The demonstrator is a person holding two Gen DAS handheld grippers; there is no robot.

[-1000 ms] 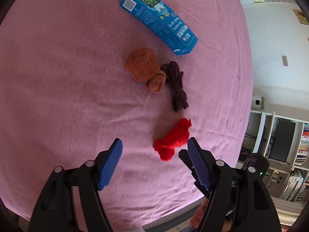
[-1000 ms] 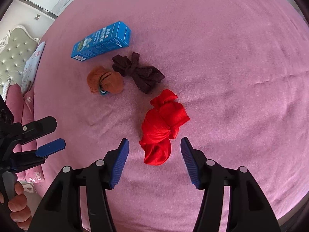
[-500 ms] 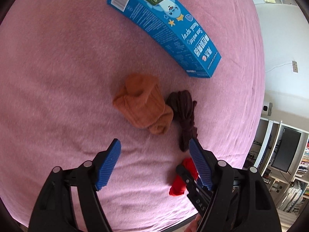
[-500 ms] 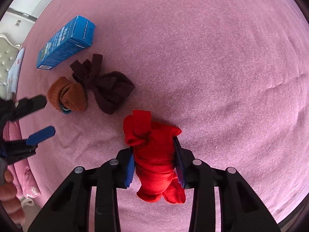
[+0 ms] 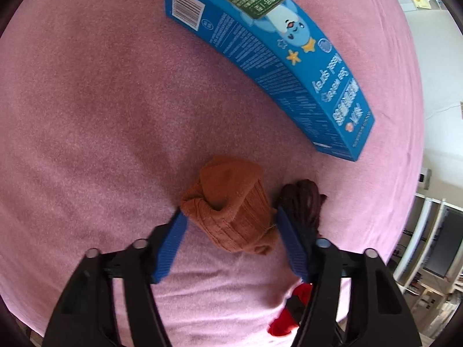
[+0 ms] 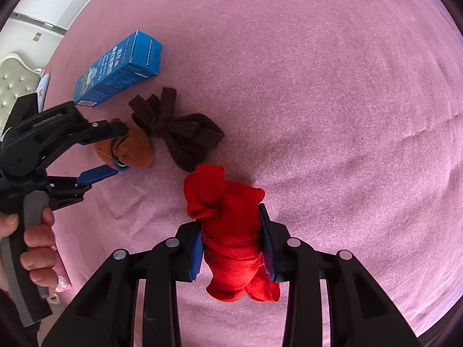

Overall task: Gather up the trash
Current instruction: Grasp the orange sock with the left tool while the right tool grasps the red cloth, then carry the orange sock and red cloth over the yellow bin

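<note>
An orange-brown sock bundle point(image 5: 231, 205) lies on the pink bed. My left gripper point(image 5: 230, 217) is open with its blue pads on either side of it; it also shows in the right wrist view point(image 6: 113, 150). My right gripper point(image 6: 231, 225) is shut on a red sock bundle point(image 6: 228, 231), which hangs below the pads. A dark brown sock bundle point(image 6: 185, 136) lies between the two; it also shows in the left wrist view point(image 5: 303, 199). A blue carton point(image 5: 269, 55) lies beyond the socks; it also shows in the right wrist view point(image 6: 115, 69).
The pink bedspread point(image 6: 318, 86) fills both views. A padded headboard point(image 6: 14, 86) is at far left in the right wrist view. Shelves and a monitor point(image 5: 439, 245) stand past the bed's edge in the left wrist view.
My left gripper moved forward from beside the red bundle to straddle the orange-brown bundle. My right gripper closed on the red bundle and has it gripped.
</note>
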